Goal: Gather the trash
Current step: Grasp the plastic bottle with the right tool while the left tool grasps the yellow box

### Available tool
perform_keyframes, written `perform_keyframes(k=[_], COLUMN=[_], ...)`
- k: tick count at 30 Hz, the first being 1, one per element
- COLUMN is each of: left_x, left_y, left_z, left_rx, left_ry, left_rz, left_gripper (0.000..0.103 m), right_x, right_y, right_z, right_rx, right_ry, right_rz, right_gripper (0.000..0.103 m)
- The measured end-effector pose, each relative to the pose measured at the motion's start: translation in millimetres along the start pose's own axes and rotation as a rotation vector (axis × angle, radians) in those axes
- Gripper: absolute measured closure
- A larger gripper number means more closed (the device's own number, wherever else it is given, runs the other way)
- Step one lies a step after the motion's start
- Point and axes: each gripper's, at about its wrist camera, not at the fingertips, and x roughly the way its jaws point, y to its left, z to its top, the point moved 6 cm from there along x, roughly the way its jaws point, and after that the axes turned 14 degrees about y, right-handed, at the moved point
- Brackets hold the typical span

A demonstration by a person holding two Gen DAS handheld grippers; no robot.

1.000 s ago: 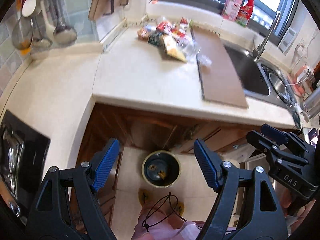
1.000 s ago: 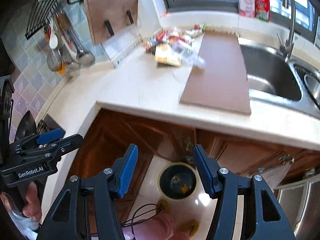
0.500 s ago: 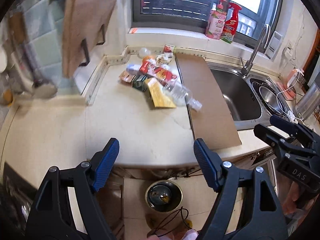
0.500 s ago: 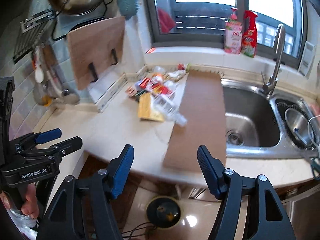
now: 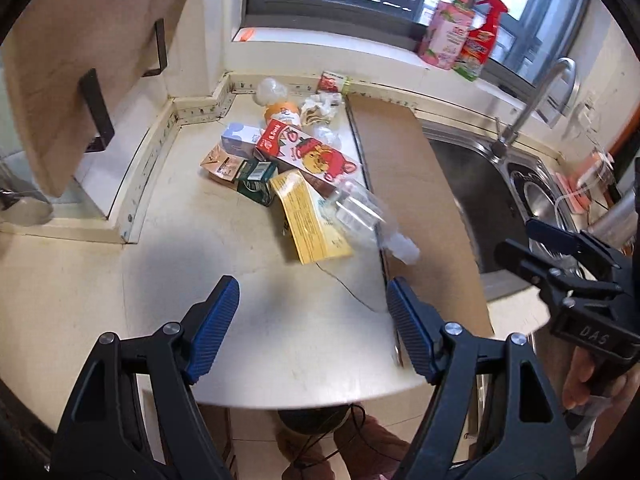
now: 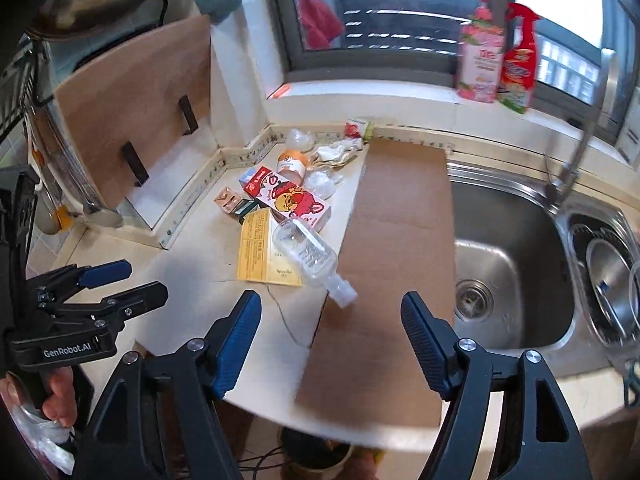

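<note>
Clear bottle lies on the counter at eleven o'clock from the empty, just-widened right gripper, neck toward it; left gripper, empty, just narrowed slightly, sits farther.

Cardboard sheet lies beside steel sink.

Cream countertop with trash pile beside 1 cardboard sheet
</note>
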Motion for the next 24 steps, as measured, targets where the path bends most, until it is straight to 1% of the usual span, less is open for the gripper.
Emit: perform_keyframes(k=[1,5,9,12,15,19,20,22,24], left_x=[7,37,65,82,97,110,113,117,123], left_y=[2,7,10,12,16,21,22,24,27], left_z=[5,26,42,51,58,67,70,74,80], left_rx=[-0.008,-0.051,-0.070,-0.085,-0.103,-0.109,-0.108,-0.108,-0.110], left_ry=[0.006,0.046,0.078,0.094,0.113,0.119,0.119,0.119,0.120], left_rz=[0.001,-0.010,-0.005,-0.003,-0.011,-0.011,-0.011,-0.017,-0.019], left_gripper=[0.037,0.045,0.045,0.045,0.045,0.045,0.045,0.045,0.045], right_x=[14,70,129,164,191,214,216,222,225], right_y=[0,2,4,11,17,25,26,28,29], right_z=[10,35,56,64,72,82,84,88,91], right_rx=[-0.022,-0.095,-0.171,-0.230,-0.292,-0.342,-0.348,-0.361,-0.359], right_ry=[0.015,0.081,0.156,0.197,0.214,0.218,0.215,0.221,0.213], right_rz=[0.007,0.044,0.077,0.087,0.089,0.114,0.118,0.139,0.163], right_gripper=[0.029,0.029,0.029,0.029,0.029,0.030,0.032,0.043,0.043])
